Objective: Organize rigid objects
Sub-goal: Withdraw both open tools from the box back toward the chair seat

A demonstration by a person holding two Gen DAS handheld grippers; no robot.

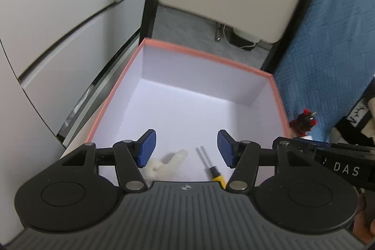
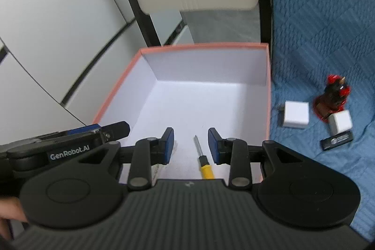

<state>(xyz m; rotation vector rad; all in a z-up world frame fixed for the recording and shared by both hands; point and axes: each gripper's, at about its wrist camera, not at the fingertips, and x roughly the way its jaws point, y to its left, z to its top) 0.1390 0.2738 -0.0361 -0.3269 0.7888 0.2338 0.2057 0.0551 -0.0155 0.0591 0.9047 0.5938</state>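
Right wrist shows my right tool [image 2: 191,145] apart, empty above the box [image 2: 268,86]; remaining white cubes [image 2: 295,117] lie to its right on the blue bed [image 2: 328,15].

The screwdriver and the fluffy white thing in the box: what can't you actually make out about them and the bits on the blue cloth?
- Screwdriver: handle end cut off by the gripper body, both views.
- White fluffy object: blurred and half behind the left gripper pad, left view; unidentifiable.
- Red and black figurine: too small and blurred, both views.
- Black bar: label unreadable, right view.
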